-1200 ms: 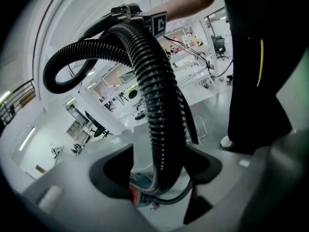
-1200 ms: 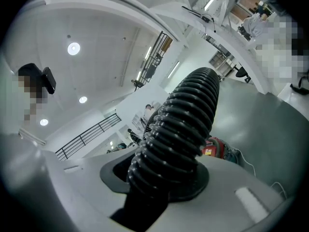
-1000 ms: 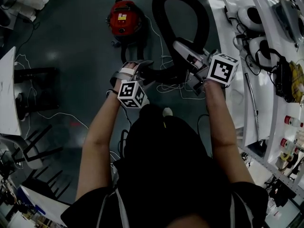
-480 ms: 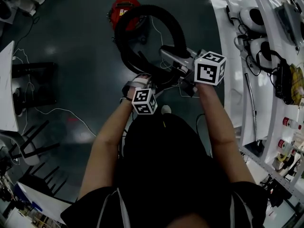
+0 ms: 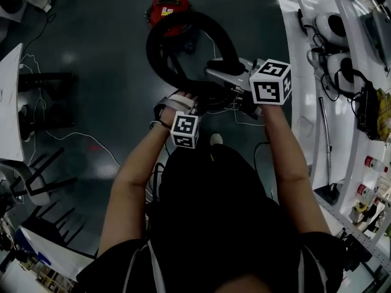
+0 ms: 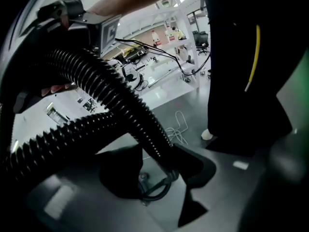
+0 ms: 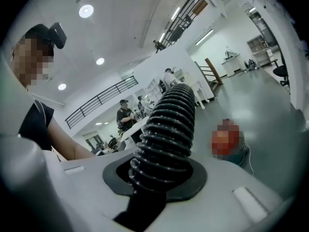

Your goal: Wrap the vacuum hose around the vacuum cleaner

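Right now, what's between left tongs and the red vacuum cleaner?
In the head view, the looped black ribbed hose over dark floor. The left tongs are closing, that hose between them.

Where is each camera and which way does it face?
Head view: on the head, steeply down at floor, vacuum cleaner, hose; forearms show.
Left gripper view: on left gripper, toward a workbench; jaws closing, hose between them; leg shows.
Right gripper view: on right gripper, up toward the ceiling; jaws opening slightly, gripping hose; sleeve shows.
All share the hose.
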Motion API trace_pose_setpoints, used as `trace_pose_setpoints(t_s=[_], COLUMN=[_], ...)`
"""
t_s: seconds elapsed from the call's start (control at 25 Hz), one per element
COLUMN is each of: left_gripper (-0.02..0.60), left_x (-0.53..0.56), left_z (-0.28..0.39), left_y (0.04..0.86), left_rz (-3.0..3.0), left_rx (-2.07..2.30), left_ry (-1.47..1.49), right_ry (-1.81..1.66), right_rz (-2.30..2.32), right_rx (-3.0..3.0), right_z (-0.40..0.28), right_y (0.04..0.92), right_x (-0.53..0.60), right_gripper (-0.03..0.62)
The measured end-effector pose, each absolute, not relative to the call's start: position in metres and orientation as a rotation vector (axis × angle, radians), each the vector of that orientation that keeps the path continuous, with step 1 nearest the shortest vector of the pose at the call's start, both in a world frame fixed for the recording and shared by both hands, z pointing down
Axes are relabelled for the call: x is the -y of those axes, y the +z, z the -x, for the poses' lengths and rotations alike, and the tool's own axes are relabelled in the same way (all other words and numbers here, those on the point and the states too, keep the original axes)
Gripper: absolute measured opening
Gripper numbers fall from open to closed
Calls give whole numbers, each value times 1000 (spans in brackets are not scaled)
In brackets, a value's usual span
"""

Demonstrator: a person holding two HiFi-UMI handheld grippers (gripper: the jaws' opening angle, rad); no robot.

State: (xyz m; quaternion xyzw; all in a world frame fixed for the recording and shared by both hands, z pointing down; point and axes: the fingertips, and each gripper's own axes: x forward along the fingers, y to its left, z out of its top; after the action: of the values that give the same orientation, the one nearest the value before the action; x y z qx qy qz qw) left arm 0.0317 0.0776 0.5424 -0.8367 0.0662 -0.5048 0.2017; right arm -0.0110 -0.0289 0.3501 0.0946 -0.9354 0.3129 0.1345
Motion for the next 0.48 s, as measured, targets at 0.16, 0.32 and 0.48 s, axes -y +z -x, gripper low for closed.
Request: trace_pose_setpoints(t_s=[0.16, 0.32, 0.48], left_gripper=[198, 186, 6], left_x=[-77, -74, -45], left_z=[-13, -3, -9], left_y=[537, 522, 480], left_rz=[2263, 2149, 2175], left_rx=[-68, 7, -151], left_ry=[-1460, -1413, -1253], right_ry=[870, 765, 614], right_rz=[-191, -104, -80], right_rx=[2692, 2628, 2555], right_z=[23, 40, 56], right_y=[352, 362, 390], right_x=[26, 17, 5], right_gripper=[131, 175, 201])
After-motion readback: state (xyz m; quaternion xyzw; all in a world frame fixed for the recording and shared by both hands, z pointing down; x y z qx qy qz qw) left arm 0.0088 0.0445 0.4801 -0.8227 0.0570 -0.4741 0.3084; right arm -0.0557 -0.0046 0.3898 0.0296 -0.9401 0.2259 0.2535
